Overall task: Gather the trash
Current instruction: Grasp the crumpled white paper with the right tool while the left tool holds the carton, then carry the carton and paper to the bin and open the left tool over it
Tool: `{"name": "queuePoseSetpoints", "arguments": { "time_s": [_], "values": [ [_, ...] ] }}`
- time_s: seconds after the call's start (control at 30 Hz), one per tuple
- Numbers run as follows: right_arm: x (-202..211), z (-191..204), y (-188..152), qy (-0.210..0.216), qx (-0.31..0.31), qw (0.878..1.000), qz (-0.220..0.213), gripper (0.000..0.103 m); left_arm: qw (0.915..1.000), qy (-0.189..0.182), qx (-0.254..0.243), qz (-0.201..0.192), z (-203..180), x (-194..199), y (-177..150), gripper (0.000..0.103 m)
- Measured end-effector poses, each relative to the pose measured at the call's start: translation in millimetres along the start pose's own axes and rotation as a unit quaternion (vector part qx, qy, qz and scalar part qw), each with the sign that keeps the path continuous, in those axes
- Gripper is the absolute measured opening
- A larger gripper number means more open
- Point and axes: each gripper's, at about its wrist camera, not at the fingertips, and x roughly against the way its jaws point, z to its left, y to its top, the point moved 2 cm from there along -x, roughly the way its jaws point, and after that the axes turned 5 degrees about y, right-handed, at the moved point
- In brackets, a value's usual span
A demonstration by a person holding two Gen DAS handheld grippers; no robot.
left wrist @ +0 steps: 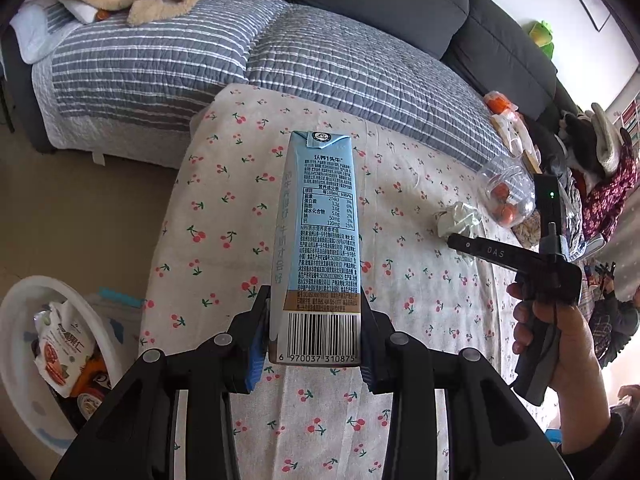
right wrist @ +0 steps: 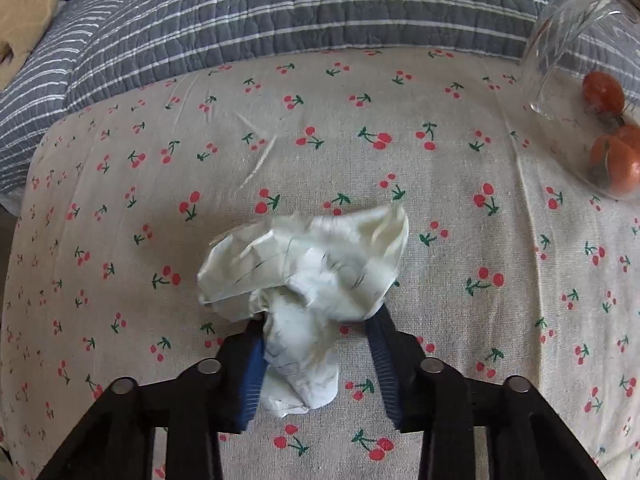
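Note:
My left gripper (left wrist: 316, 332) is shut on a light blue milk carton (left wrist: 318, 236), holding it by its barcode end above the cherry-print tablecloth (left wrist: 420, 300). My right gripper (right wrist: 316, 344) is open around a crumpled white paper (right wrist: 308, 276) that lies on the cloth; the left pad (right wrist: 252, 376) touches it, the right pad stands apart. In the left wrist view the right gripper (left wrist: 456, 242) shows at the right, held in a hand, its tip by the same paper (left wrist: 458, 216).
A white bin (left wrist: 48, 344) holding snack wrappers stands on the floor at lower left. A clear container (right wrist: 568, 52) with orange fruits (right wrist: 612, 160) lies at the table's right. A sofa with a grey striped quilt (right wrist: 280, 8) runs behind the table.

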Motion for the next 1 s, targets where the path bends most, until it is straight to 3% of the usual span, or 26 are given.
{"name": "queuePoseSetpoints", "arguments": {
  "time_s": [0.03,0.17,0.63,1.0],
  "values": [
    [4.1,-2.4,-3.1,0.006,-0.005,1.0,0.0,0.026,1.0,-0.001,-0.001,-0.001,-0.8,1.5,-0.9,0.04],
    [30.1,-7.8,-21.3,0.022,-0.012,1.0,-0.008,0.021,1.0,-0.002,-0.009,-0.004,-3.0,8.6,-6.2,0.04],
    [134.3,-5.4,-97.9,0.024,0.003,0.999,-0.049,0.021,0.9987,0.02,-0.046,-0.014,11.7,46.7,-45.5,0.04],
    [143.1,28.2,-155.4,0.068,0.028,0.996,-0.05,0.021,0.999,0.037,-0.013,-0.02,68.0,76.7,-68.7,0.04]
  ]
}}
